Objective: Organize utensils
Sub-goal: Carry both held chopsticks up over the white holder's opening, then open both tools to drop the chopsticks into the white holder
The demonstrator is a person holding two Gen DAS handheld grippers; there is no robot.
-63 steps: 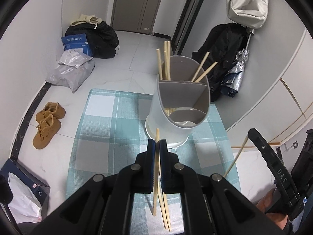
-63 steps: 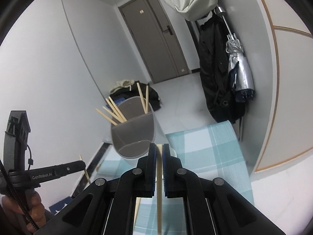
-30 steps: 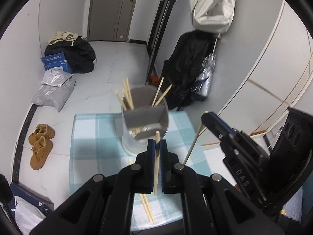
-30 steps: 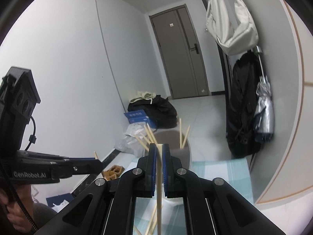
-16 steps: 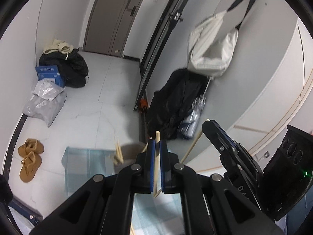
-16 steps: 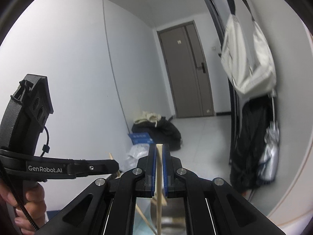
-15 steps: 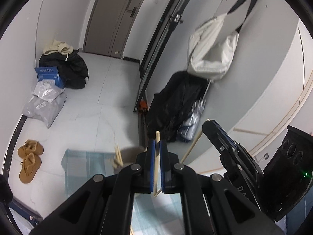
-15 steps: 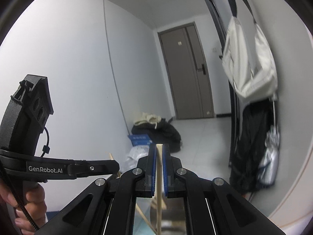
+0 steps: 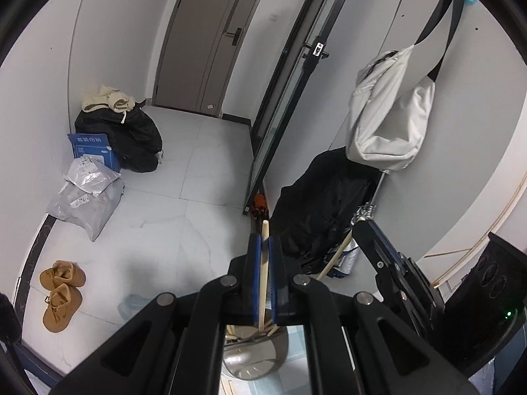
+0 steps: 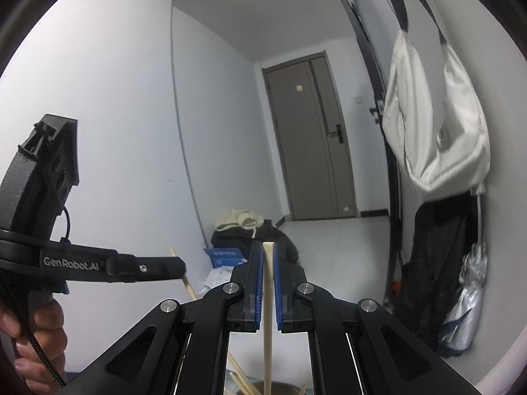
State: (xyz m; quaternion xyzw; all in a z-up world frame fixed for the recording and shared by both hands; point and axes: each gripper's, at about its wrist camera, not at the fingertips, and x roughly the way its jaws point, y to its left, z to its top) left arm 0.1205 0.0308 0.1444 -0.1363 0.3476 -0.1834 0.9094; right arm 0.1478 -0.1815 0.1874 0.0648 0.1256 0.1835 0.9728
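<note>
Tongs both clenched: left gripper [image 9: 263,250] pinches an upright chopstick [image 9: 262,273], right gripper [image 10: 268,256] pinches another stick [image 10: 267,312], holder [image 9: 253,358] at lower centre.

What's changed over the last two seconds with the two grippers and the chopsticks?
Both grippers rose and tilted up: the utensil holder, earlier ahead on the checked cloth, now sits at the bottom edge beneath the left gripper. The right gripper now looks at the door. Nothing was let go: each stays shut on its chopstick, and chopsticks remain in the holder.
</note>
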